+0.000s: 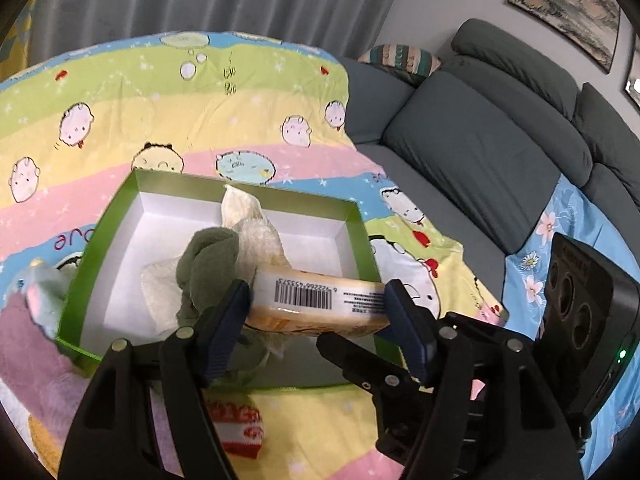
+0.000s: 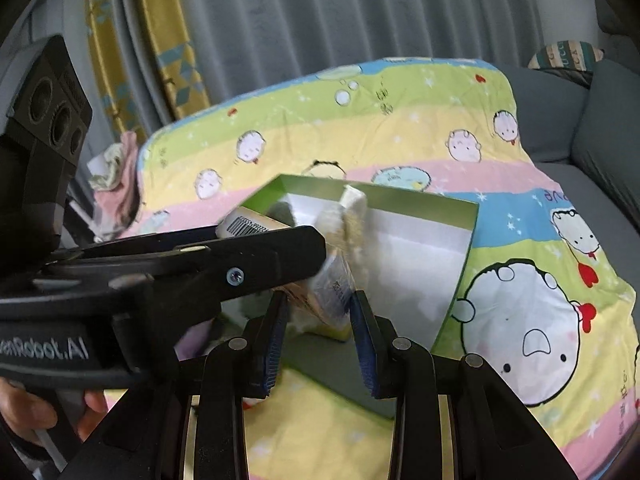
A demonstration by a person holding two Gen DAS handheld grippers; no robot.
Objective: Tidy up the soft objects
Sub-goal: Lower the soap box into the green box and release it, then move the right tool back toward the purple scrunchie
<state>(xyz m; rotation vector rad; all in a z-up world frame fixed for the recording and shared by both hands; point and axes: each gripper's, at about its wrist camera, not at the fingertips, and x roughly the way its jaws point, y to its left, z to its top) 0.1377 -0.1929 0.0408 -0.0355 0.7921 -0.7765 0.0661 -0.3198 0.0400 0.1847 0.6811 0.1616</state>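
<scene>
A green box with a white inside lies on the cartoon bedspread. In it lie a dark green cloth and a cream fluffy cloth. My left gripper is shut on a yellow-and-white tissue pack with a barcode, held over the box's near edge. In the right wrist view my right gripper is closed on the same tissue pack at its other end, over the box. The left gripper's body crosses that view at the left.
A pink towel and a pale blue plush lie left of the box. A red-and-white packet lies in front of it. A grey sofa stands to the right. Curtains hang behind.
</scene>
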